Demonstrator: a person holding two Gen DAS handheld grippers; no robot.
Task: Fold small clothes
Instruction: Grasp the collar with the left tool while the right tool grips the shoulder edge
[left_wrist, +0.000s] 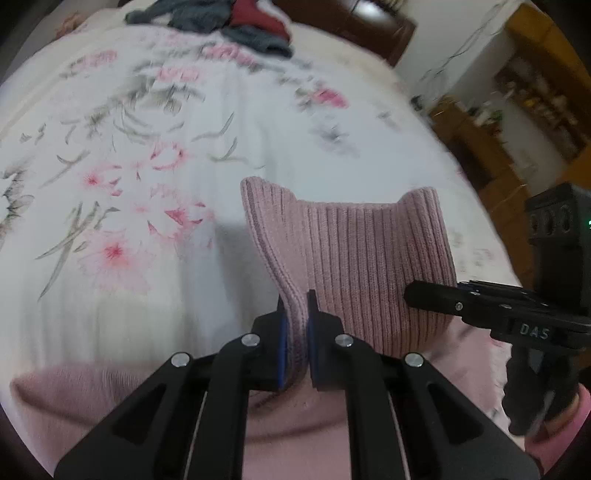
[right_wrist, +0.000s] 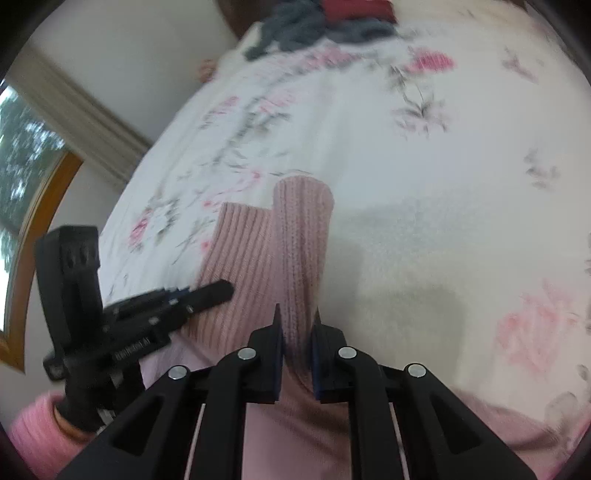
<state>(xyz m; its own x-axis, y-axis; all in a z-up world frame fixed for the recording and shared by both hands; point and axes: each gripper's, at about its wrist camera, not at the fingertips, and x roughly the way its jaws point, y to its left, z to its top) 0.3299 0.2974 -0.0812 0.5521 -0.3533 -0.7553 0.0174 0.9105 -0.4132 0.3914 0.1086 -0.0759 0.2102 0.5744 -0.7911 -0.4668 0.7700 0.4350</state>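
A pink ribbed knit garment (left_wrist: 369, 258) is held up over the floral bedsheet (left_wrist: 129, 147), its ribbed edge standing upright with two raised corners. My left gripper (left_wrist: 295, 299) is shut on the garment's left fold, which shows between the blue pads. My right gripper (left_wrist: 413, 297) reaches in from the right and touches the knit's right side. In the right wrist view the right gripper (right_wrist: 297, 314) is shut on a rolled fold of the same pink knit (right_wrist: 251, 258), and the left gripper (right_wrist: 221, 288) pinches it from the left. The garment's lower part drapes under both grippers.
A pile of grey and red clothes (left_wrist: 221, 18) lies at the far end of the bed, also the pile (right_wrist: 325, 22). Wooden shelves (left_wrist: 517, 129) stand beyond the bed's right edge. A window (right_wrist: 29, 166) is on the left wall. A pink sleeve (right_wrist: 33, 424) holds the left gripper's handle.
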